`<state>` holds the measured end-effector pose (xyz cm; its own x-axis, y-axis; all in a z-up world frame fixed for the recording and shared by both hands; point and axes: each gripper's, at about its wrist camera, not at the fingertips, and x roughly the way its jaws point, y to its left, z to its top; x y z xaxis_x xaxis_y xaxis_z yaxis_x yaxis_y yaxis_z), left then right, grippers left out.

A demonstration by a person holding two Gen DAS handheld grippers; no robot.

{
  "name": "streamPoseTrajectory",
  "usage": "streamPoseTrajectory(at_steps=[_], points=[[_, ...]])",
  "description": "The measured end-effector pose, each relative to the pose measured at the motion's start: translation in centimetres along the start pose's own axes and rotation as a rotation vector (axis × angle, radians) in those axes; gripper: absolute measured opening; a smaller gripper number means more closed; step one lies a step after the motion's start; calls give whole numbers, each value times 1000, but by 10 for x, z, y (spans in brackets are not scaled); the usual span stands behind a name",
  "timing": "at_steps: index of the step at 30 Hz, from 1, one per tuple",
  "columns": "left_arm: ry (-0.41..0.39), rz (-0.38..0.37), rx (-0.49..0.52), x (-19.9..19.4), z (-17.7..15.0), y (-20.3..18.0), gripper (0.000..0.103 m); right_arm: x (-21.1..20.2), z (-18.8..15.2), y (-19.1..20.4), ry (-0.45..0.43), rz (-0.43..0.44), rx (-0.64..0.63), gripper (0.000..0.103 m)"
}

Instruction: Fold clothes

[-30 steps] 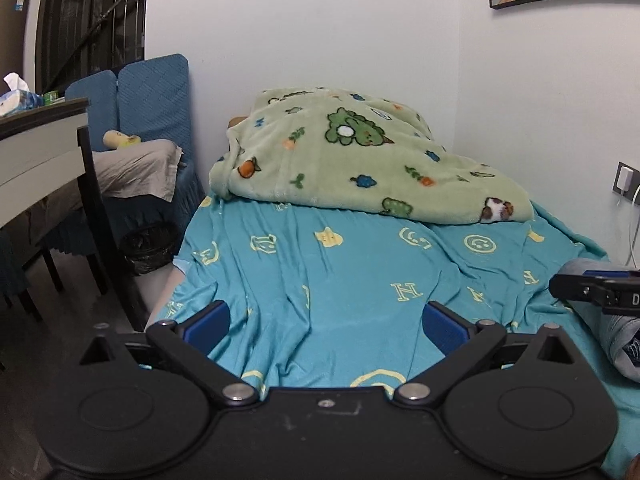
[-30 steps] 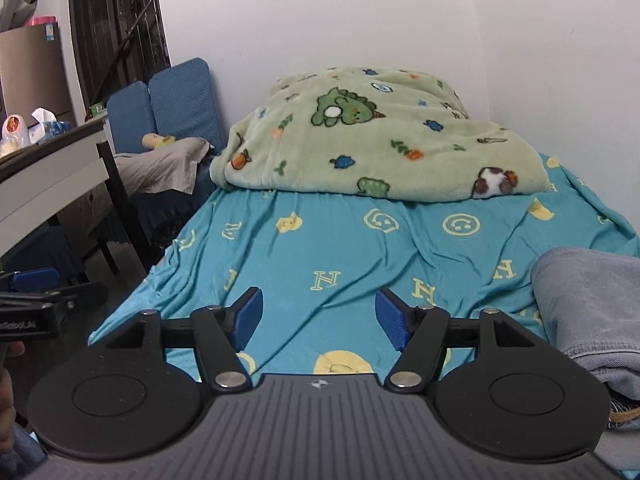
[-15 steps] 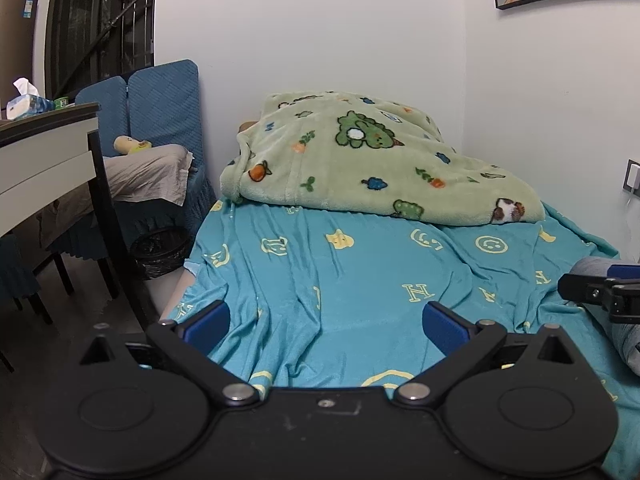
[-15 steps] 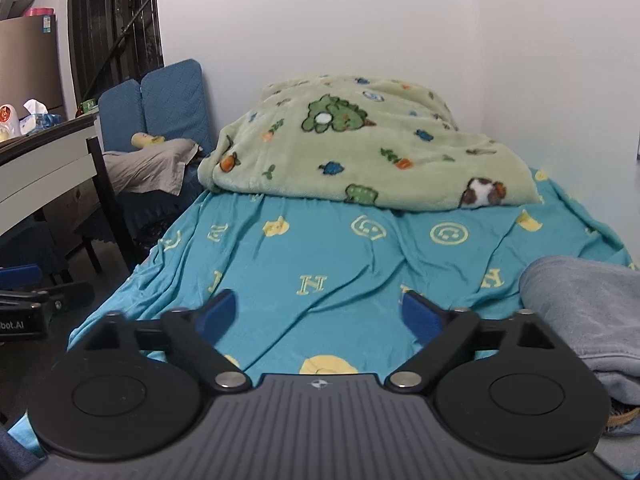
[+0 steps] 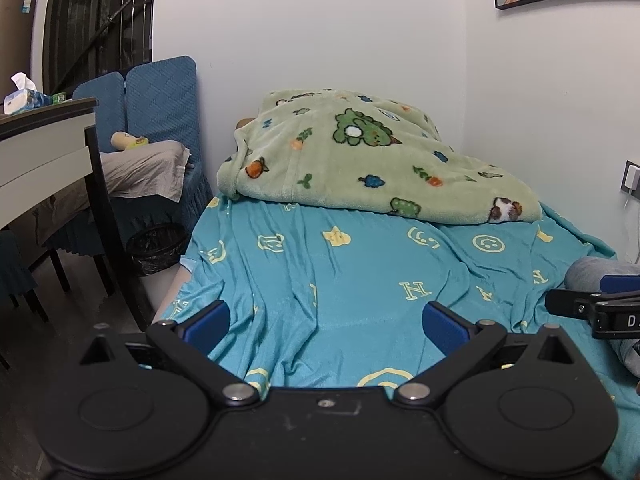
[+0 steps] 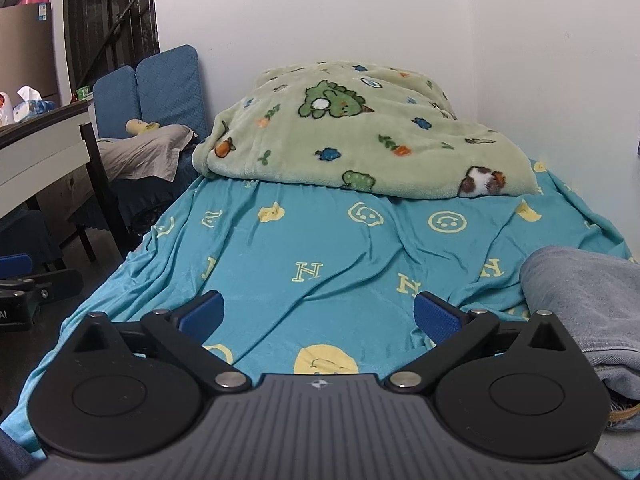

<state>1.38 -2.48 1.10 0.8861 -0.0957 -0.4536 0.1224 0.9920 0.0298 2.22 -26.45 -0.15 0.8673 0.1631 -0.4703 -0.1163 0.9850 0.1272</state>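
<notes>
A pair of light blue jeans (image 6: 588,304) lies bunched at the right edge of the bed, on the turquoise sheet (image 6: 340,252); a small part shows in the left wrist view (image 5: 596,270). My right gripper (image 6: 318,314) is open and empty, low over the sheet, with the jeans just to its right. My left gripper (image 5: 326,322) is open and empty over the sheet's near left part. The right gripper's fingers (image 5: 592,308) show at the right edge of the left wrist view, in front of the jeans.
A green cartoon-print blanket (image 5: 360,160) is heaped at the head of the bed against the wall. A desk (image 5: 44,148), blue chairs (image 5: 160,92) with grey cloth and a black bin (image 5: 156,244) stand left of the bed. A wall socket (image 5: 632,178) is at right.
My right gripper has opened wide from a narrower gap. Both grippers have dropped lower and moved slightly forward over the sheet.
</notes>
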Motion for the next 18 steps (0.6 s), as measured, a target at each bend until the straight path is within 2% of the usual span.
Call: streamPoseTrajectory(at_steps=[18], points=[[13,11,2,2,-2,0,103,3,-2,-2,27,-3,13,103]])
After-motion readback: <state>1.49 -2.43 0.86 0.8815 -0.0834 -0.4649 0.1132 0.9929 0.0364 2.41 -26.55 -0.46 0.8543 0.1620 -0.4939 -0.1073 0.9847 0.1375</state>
